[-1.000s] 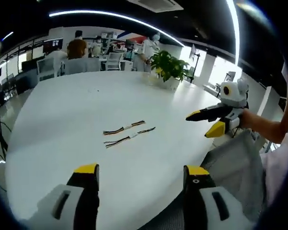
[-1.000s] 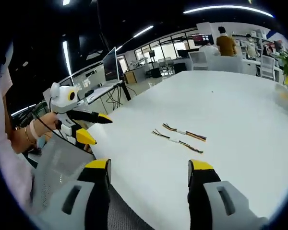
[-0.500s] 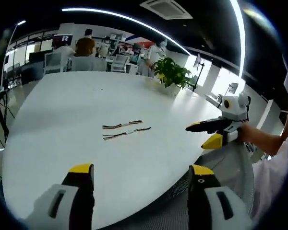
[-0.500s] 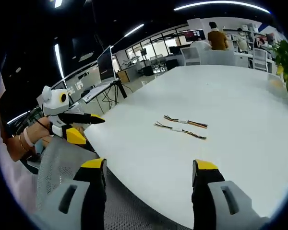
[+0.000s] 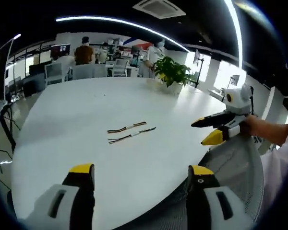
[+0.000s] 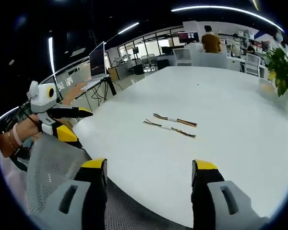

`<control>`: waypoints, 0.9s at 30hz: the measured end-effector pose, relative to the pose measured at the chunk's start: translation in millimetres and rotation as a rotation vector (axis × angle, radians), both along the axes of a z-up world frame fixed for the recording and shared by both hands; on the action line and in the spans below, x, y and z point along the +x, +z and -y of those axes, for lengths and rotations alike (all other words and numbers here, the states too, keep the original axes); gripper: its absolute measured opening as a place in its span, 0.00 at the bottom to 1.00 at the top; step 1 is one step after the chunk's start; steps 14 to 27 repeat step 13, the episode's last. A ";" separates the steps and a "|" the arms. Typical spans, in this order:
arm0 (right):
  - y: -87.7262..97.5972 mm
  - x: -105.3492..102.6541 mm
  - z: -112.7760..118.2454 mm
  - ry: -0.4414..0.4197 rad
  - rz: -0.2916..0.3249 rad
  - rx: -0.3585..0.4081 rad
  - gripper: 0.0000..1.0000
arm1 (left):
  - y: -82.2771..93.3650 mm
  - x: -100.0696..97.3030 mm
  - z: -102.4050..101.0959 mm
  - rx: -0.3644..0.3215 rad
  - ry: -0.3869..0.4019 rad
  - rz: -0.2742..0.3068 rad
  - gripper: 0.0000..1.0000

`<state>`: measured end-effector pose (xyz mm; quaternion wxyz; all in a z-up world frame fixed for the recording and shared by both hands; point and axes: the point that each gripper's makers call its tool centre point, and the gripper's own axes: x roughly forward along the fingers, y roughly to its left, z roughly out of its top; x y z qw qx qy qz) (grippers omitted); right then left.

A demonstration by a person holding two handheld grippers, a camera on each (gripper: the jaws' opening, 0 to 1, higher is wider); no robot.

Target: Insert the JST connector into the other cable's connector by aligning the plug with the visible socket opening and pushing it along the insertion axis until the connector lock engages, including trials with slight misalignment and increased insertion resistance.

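Two short cables with coloured wires and white connectors lie side by side on the white table (image 5: 67,120): the far cable (image 5: 127,127) and the near cable (image 5: 132,136). In the right gripper view they are the far cable (image 6: 175,120) and the near cable (image 6: 169,128). My left gripper (image 5: 140,172) is open, well short of the cables, over the table's near edge. My right gripper (image 6: 149,167) is open too, above a mesh chair back. The right gripper (image 5: 212,129) appears at the right of the left gripper view, the left gripper (image 6: 69,122) at the left of the right gripper view.
A potted plant (image 5: 172,73) stands at the table's far side. A grey mesh chair (image 6: 53,167) sits at the near edge. People and desks fill the office behind, with a monitor (image 6: 97,53) on a side desk.
Both cameras have shifted slightly with the hands. The cables lie where they were. Both grippers stay open and empty.
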<state>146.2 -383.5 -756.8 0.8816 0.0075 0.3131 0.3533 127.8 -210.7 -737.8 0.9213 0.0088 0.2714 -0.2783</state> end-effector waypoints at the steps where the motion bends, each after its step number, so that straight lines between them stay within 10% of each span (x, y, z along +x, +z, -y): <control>1: 0.9 0.4 0.1 -0.002 0.006 0.004 0.69 | -0.7 0.2 -0.2 -0.007 -0.002 -0.008 0.76; 27: -3.1 2.8 2.2 -0.031 -0.016 0.025 0.69 | -10.4 -5.5 2.1 -0.008 -0.026 -0.060 0.75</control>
